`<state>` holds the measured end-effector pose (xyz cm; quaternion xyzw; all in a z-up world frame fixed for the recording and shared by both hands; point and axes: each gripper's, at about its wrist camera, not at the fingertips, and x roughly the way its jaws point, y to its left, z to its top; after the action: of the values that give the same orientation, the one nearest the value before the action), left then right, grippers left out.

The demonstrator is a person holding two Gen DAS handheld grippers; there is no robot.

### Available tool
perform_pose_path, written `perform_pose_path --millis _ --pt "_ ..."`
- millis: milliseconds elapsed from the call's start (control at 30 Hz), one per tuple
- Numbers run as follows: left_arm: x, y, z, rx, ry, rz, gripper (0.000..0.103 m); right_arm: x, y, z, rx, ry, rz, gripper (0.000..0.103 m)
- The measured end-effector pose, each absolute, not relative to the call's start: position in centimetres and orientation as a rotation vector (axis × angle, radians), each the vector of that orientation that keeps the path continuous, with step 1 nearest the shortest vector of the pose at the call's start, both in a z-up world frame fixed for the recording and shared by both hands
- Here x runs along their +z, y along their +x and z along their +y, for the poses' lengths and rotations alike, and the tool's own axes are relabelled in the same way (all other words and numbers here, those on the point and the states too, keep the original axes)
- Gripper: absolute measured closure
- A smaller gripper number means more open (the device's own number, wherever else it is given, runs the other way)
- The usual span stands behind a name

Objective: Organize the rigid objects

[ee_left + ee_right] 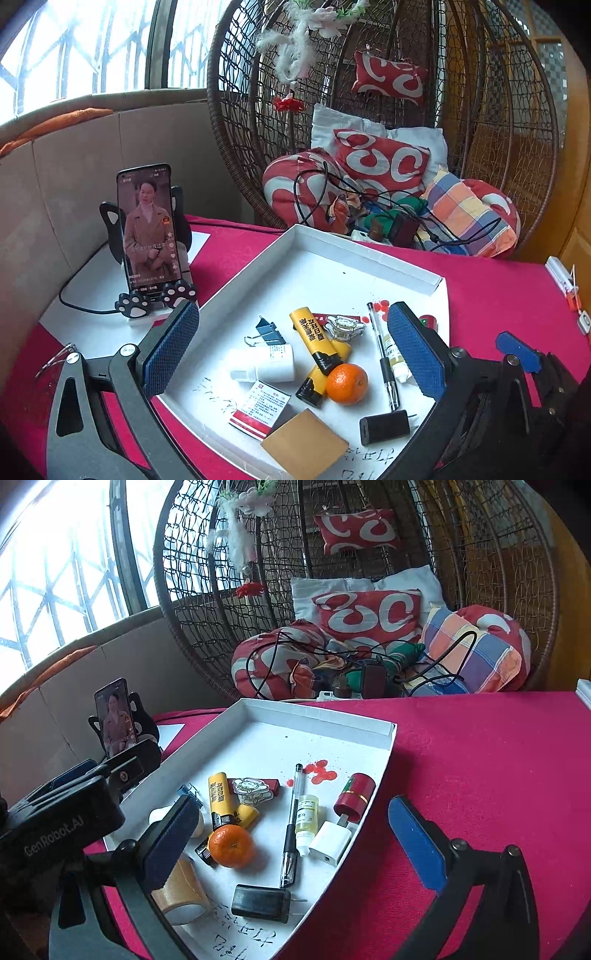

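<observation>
Left gripper (293,345) is spread wide, blue pads far apart, holding nothing. It hovers over the near end of the white tray (364,254), with the pile of small items showing between its fingers; no pad visibly touches any of them.

Right gripper (291,849) is also spread wide and empty. Its left finger (170,843) sits over the tray's near-left part, in front of the white bottle (157,816); its right finger (415,843) is outside the tray, over the magenta tablecloth (480,757). Whether either finger touches anything below it can't be told.

Task items are all inside the tray, bunched at the near end:
- tangerine (347,383) in the middle, touching the lower of two yellow lighters (308,338) that lie crossed
- blue binder clip (269,330) and the white bottle to the left
- red-and-white medicine box (260,408) and tan card (304,445) at the near edge
- black USB charger (384,426) near the front, prongs pointing right
- black pen (382,354) lying lengthwise, small dropper bottle (306,818) just beside it
- white plug adapter (330,842) and red cylinder (355,792) against the right wall
- roll of brown tape (181,895) at the near-left, partly behind the right gripper's left finger

Off-tray – a phone (149,225) on a cat-paw stand (155,295), far-left on the table, screen lit.
</observation>
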<state>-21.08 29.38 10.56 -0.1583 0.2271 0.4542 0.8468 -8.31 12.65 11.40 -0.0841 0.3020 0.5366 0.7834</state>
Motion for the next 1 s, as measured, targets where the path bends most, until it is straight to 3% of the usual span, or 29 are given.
perform_pose_path --millis 567,1000 --pt "12.9 -25.3 22.2 1.022 -0.355 0.448 0.000 13.8 -9.0 7.9 1.109 -0.153 0.539 0.000" --pt "15.1 -25.9 14.3 0.873 -0.258 0.415 0.000 18.5 -10.0 -2.1 0.957 -0.022 0.265 0.000"
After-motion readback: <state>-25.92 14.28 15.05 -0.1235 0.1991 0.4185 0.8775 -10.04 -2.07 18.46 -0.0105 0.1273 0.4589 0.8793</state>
